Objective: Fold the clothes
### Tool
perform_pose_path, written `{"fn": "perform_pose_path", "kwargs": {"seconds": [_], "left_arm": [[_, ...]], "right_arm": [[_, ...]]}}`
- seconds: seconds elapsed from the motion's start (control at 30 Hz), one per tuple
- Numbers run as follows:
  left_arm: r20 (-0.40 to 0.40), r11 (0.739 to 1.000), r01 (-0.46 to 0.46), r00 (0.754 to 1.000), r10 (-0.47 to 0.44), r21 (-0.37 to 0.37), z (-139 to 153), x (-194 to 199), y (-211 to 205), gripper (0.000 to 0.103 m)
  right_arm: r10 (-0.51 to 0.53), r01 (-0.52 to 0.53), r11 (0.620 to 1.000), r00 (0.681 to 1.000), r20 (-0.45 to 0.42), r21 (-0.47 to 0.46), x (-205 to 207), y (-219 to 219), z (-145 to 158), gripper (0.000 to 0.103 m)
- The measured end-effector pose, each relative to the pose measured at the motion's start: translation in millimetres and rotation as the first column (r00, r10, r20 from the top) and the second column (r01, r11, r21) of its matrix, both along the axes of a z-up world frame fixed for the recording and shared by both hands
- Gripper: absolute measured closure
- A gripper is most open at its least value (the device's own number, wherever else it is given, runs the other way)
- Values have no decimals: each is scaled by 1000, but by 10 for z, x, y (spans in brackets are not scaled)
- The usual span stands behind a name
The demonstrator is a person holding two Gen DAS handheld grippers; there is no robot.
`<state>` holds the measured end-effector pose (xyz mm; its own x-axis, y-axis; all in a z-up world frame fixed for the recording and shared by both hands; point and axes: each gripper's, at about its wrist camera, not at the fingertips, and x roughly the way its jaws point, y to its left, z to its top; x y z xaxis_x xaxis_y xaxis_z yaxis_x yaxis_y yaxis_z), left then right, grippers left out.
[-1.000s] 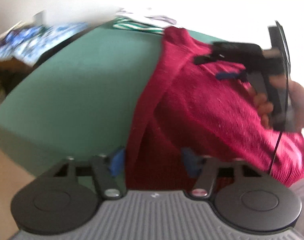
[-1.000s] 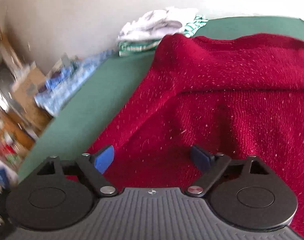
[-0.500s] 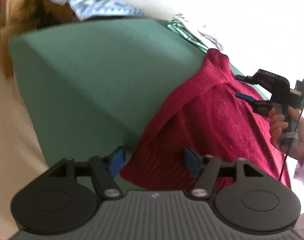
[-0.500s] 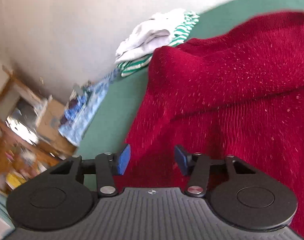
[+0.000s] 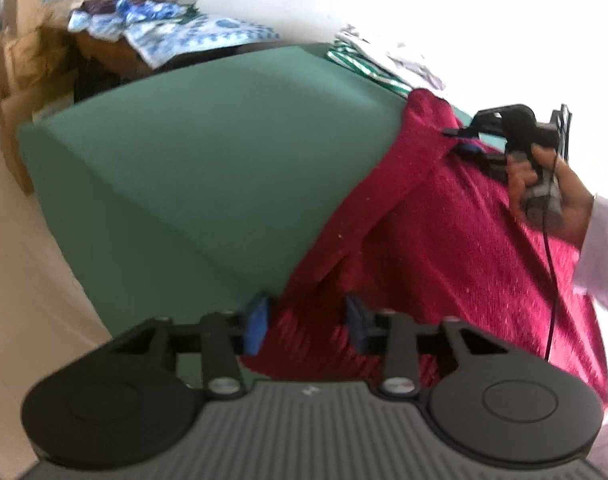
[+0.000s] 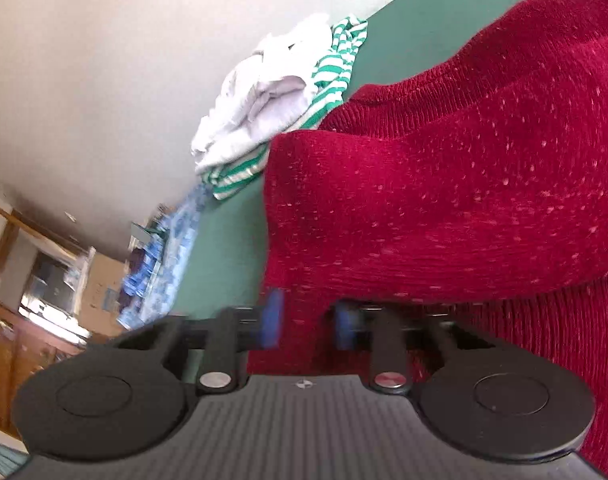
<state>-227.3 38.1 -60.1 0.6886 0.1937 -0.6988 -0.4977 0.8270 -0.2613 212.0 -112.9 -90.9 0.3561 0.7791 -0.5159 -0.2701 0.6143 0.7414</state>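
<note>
A dark red knit sweater [image 5: 455, 248] lies over the right part of a green table [image 5: 208, 152] and hangs off its near edge. My left gripper [image 5: 305, 322] is open, its blue pads either side of the sweater's lower left corner. My right gripper [image 6: 305, 320] is narrowly open around the sweater's [image 6: 455, 200] folded left edge near the shoulder. It also shows in the left wrist view [image 5: 469, 140], held by a hand at the sweater's far corner.
A pile of white and green-striped clothes [image 6: 272, 108] lies at the table's far edge next to the sweater. A blue patterned cloth [image 5: 192, 36] and cardboard boxes [image 5: 32, 40] stand beyond the table's left end. The pale floor [image 5: 20, 280] is on the left.
Both grippers have narrowed around the sweater's left edge. The left one has dropped to the hanging lower corner; the right one has moved up to the shoulder fold.
</note>
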Motion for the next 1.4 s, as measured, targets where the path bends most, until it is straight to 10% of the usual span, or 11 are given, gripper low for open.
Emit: {"fn": "perform_pose_path", "kwargs": {"seconds": [0.07, 0.37, 0.73, 0.9, 1.27, 1.4], "left_arm": [[-22, 999, 47, 999, -46, 23, 65, 47, -77, 96], [-49, 950, 282, 959, -278, 131, 464, 251, -581, 97], [-89, 896, 445, 892, -442, 6, 274, 556, -918, 95], [-93, 885, 463, 880, -465, -41, 324, 481, -894, 53], [-67, 869, 478, 870, -488, -129, 411, 428, -810, 40], [-13, 882, 451, 890, -457, -136, 410, 568, -736, 34]], "right_arm": [[-4, 4, 1000, 1000, -8, 4, 37, -49, 1, 89], [-15, 9, 999, 990, 140, 45, 84, -175, 371, 90], [36, 14, 987, 949, 313, -157, 147, -231, 459, 90], [75, -6, 973, 953, 294, -231, 206, -255, 336, 84], [-7, 137, 921, 941, 338, -364, -86, -548, 525, 63], [109, -19, 965, 936, 335, -262, -484, -545, 610, 59]]}}
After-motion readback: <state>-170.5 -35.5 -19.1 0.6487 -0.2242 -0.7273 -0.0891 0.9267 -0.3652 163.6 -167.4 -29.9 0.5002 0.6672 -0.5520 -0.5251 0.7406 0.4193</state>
